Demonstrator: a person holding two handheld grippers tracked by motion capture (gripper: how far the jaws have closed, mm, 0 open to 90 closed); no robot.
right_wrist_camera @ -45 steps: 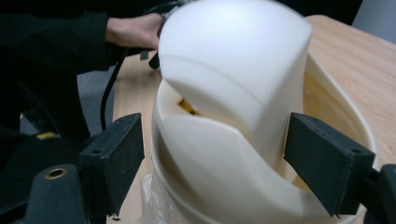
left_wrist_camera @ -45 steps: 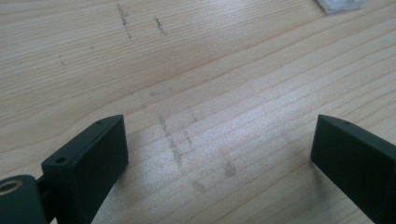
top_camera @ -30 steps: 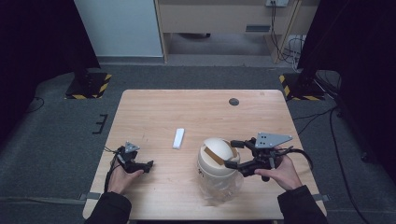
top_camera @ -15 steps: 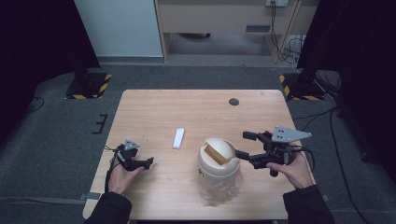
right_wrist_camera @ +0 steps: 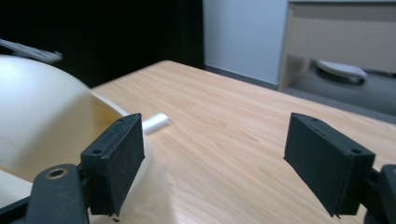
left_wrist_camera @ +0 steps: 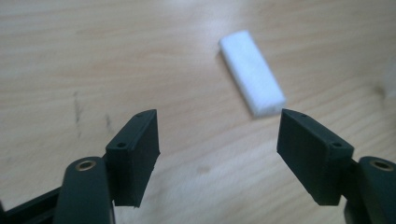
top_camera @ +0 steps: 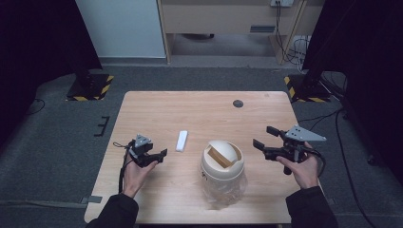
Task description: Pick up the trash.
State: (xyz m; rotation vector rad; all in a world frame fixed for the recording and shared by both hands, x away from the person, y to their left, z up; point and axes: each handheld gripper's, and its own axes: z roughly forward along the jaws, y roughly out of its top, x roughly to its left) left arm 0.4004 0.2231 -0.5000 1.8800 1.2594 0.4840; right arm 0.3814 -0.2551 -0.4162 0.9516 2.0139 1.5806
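Note:
A small white block [top_camera: 181, 140] lies flat on the wooden table [top_camera: 199, 114], left of centre; the left gripper view has the white block [left_wrist_camera: 252, 72] just beyond the jaws. My left gripper [top_camera: 160, 154] is open, low over the table, a short way left of the block. A cream bin with a domed swing lid [top_camera: 222, 159] stands near the table's front, a clear bag around its base. My right gripper [top_camera: 265, 136] is open, held above the table to the right of the bin, apart from it. The bin's cream dome [right_wrist_camera: 42, 107] fills the left of the right gripper view.
A small dark round cap [top_camera: 238, 103] is set into the table near its far edge. Yellow-and-black striped stand bases [top_camera: 90, 85] sit on the grey floor beyond both far corners. Cables [top_camera: 328, 118] run across the floor on the right.
My right gripper has drawn back to the right, away from the bin's lid, and the lid flap has swung. The left gripper has barely moved.

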